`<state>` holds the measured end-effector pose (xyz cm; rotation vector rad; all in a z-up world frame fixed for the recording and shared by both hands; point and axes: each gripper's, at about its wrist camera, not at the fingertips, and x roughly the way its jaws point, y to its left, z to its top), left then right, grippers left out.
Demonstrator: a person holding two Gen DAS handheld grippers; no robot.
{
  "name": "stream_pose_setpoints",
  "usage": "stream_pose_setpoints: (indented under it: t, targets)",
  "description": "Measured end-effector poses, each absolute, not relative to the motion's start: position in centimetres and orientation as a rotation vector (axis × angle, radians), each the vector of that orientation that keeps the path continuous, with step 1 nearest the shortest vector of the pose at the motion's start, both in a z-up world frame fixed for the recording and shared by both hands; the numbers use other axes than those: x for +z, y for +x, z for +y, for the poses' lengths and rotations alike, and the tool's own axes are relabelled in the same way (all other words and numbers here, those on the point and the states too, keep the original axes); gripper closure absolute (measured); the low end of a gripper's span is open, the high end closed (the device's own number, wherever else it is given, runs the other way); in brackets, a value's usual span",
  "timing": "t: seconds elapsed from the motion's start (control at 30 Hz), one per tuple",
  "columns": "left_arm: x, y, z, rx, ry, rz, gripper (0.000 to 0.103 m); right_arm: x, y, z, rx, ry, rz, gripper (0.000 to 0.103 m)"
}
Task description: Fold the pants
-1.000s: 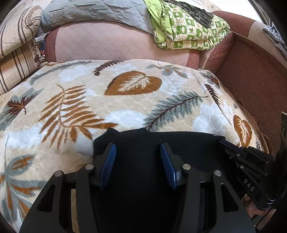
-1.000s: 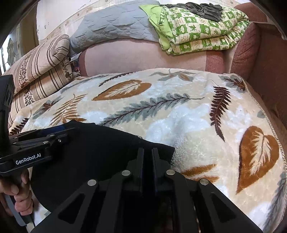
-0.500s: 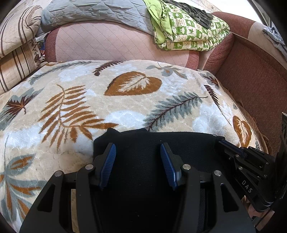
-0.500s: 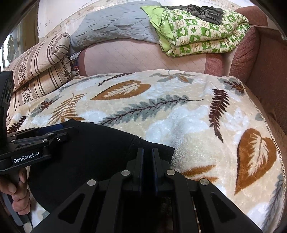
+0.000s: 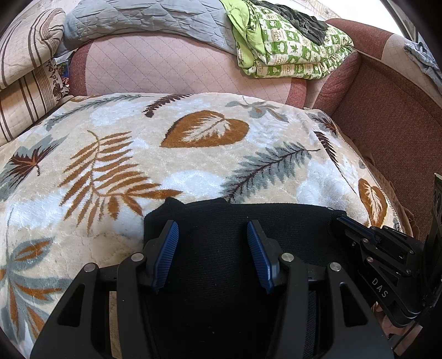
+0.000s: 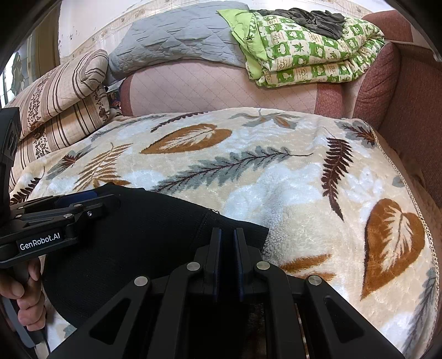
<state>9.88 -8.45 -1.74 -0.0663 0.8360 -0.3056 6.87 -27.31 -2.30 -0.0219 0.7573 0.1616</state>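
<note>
Black pants lie folded on the leaf-patterned blanket at the near edge; they also show in the right wrist view. My left gripper is open, its blue pads apart above the pants near their left edge. My right gripper has its jaws nearly closed over the pants' right corner; whether cloth is pinched between them is hidden. The right gripper shows at the right of the left wrist view, the left gripper at the left of the right wrist view.
A sofa back rises behind the blanket, with a grey quilt and a folded green-checked quilt on top. Striped pillows are stacked at the left. A red-brown armrest stands at the right.
The right wrist view has shifted slightly as the right gripper moved a little. The left gripper and the pants have not visibly moved.
</note>
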Motion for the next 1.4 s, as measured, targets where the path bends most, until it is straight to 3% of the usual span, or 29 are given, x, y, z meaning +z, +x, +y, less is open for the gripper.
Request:
stream_pose_setpoints:
  t: [0.23, 0.4, 0.53, 0.6, 0.67, 0.73, 0.77, 0.83, 0.93, 1.0, 1.07, 1.4]
  targets:
    - [-1.7, 10.0, -8.2, -0.309, -0.085, 0.834, 0.050, 1.2, 3.9, -28.0, 0.250, 0.036, 0.694, 0.090]
    - [-1.6, 10.0, -8.2, -0.311, -0.089, 0.833, 0.050, -1.2, 1.4, -26.3, 0.218, -0.078, 0.837, 0.062]
    - [-1.7, 10.0, -8.4, -0.312, -0.083, 0.829, 0.049, -1.8, 1.9, -26.4, 0.196, -0.079, 0.833, 0.056]
    - [-1.8, 10.0, -8.1, -0.316, -0.101, 0.828, 0.048, -2.1, 2.2, -27.3, 0.191, -0.005, 0.853, 0.044]
    - [-1.8, 10.0, -7.9, -0.324, -0.118, 0.823, 0.047, -1.6, 2.0, -28.6, 0.206, 0.101, 0.853, 0.049]
    - [-1.8, 10.0, -7.9, -0.334, -0.123, 0.821, 0.040, 0.0, 0.6, -27.7, 0.203, 0.014, 0.774, 0.058]
    - [-1.8, 10.1, -8.1, -0.353, -0.122, 0.824, 0.030, 0.8, -0.2, -26.9, 0.215, -0.044, 0.727, 0.058]
    - [-1.9, 10.0, -9.0, -0.385, -0.085, 0.836, 0.000, 1.2, -1.2, -24.9, 0.282, -0.151, 0.685, 0.057]
    - [-2.1, 9.5, -10.6, -0.345, 0.019, 0.834, 0.000, -0.9, -0.2, -23.2, 0.278, -0.235, 0.760, 0.056]
    - [-2.2, 9.6, -10.7, -0.346, 0.023, 0.838, 0.000, -1.5, 0.9, -23.9, 0.264, -0.182, 0.794, 0.049]
    - [-2.3, 9.8, -10.4, -0.353, 0.003, 0.844, 0.000, -1.5, 1.6, -24.8, 0.275, -0.105, 0.822, 0.048]
    - [-2.3, 9.7, -10.5, -0.344, -0.004, 0.842, 0.000, -1.6, 0.9, -24.2, 0.271, -0.131, 0.812, 0.044]
